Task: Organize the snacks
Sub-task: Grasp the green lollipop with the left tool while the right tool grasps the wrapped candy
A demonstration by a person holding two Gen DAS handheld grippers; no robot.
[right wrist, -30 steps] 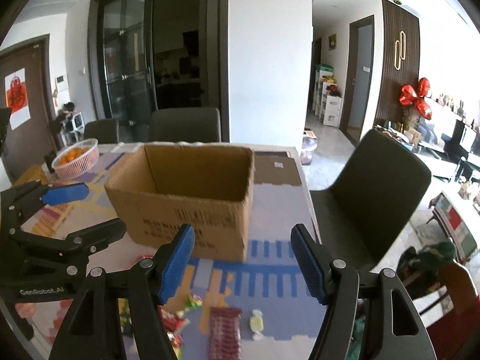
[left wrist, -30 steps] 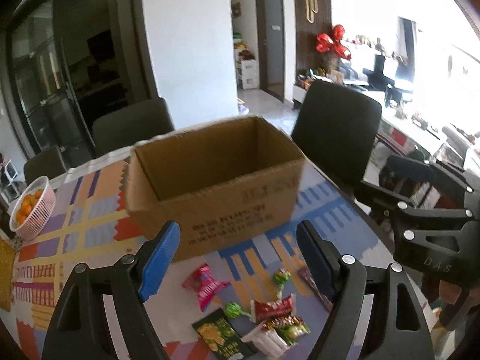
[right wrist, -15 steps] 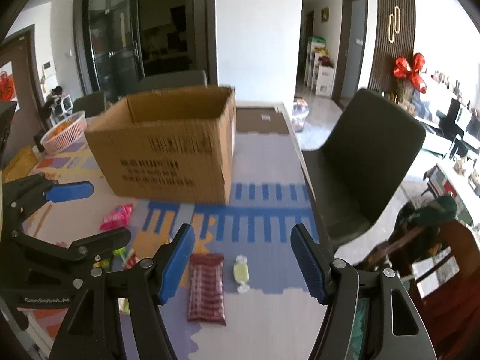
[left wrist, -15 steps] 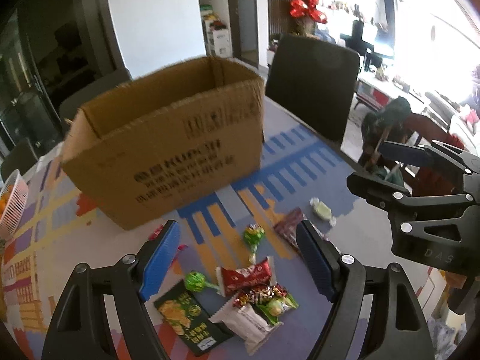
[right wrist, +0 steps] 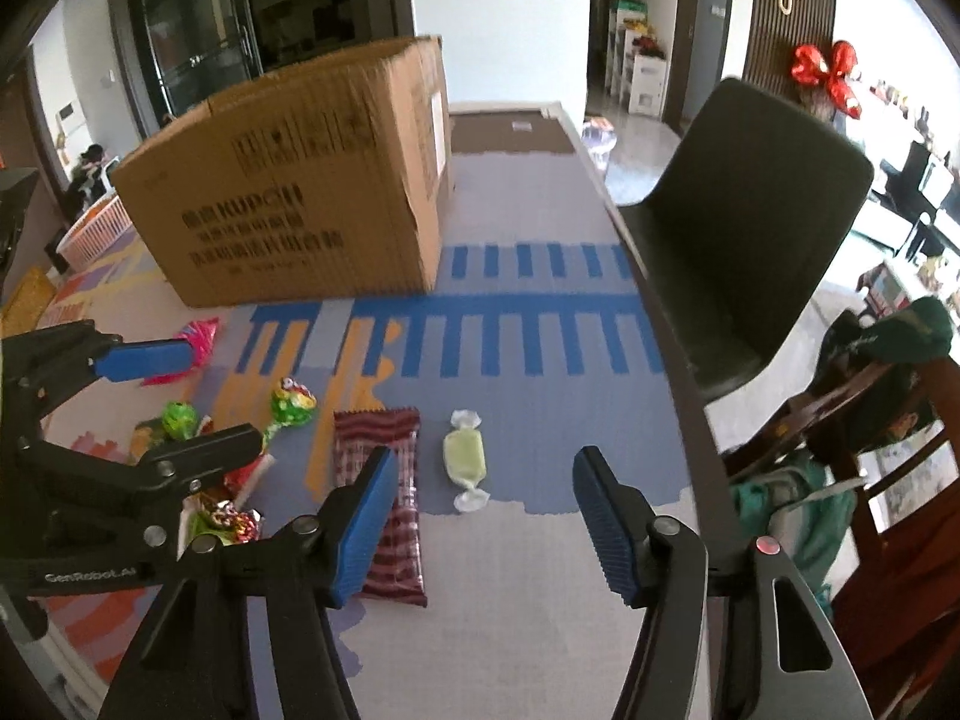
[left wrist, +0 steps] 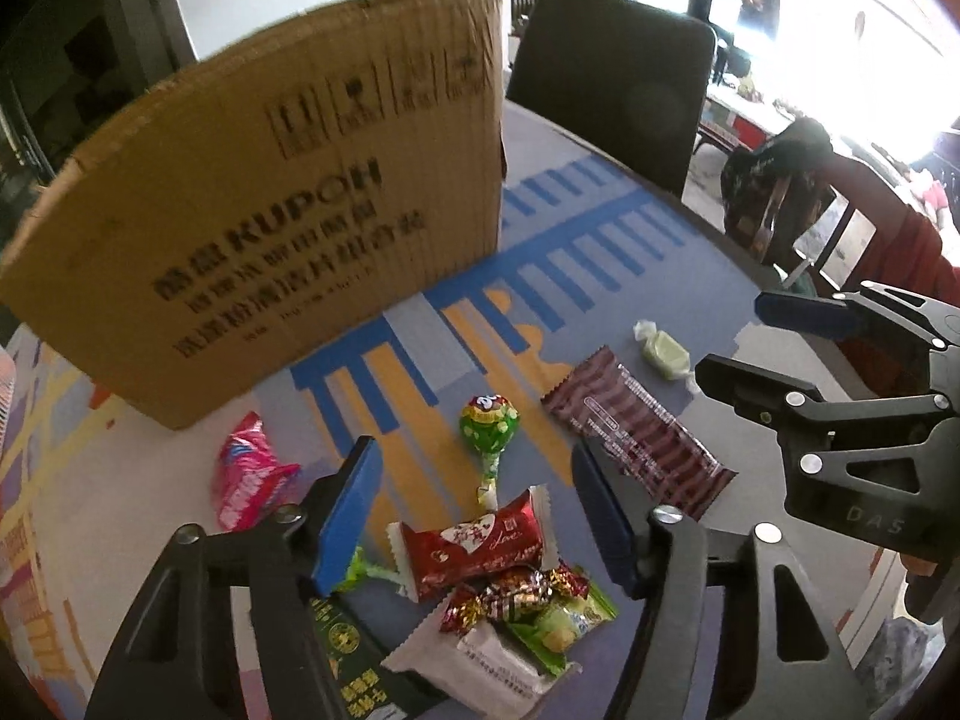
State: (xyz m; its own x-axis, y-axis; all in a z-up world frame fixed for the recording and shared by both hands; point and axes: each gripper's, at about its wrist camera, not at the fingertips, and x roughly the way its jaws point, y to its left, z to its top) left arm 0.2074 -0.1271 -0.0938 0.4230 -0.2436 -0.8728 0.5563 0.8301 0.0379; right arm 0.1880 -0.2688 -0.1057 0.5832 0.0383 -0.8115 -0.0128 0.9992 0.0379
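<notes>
left wrist: my left gripper (left wrist: 480, 510) tilts down over the red snack packet (left wrist: 474, 546), jaws closing, nothing gripped. right gripper (right wrist: 483, 516) likewise closing over the green candy (right wrist: 465, 459); bare mat (right wrist: 540, 630) toward the table edge (right wrist: 678, 372).

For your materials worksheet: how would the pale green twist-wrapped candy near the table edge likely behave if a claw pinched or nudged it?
The pale green candy looks small and probably light, so a nudge would likely slide it across the mat. Its twisted wrapper ends look thin and should crumple easily. The plump middle seems firmer, probably the better place to pinch.
</notes>
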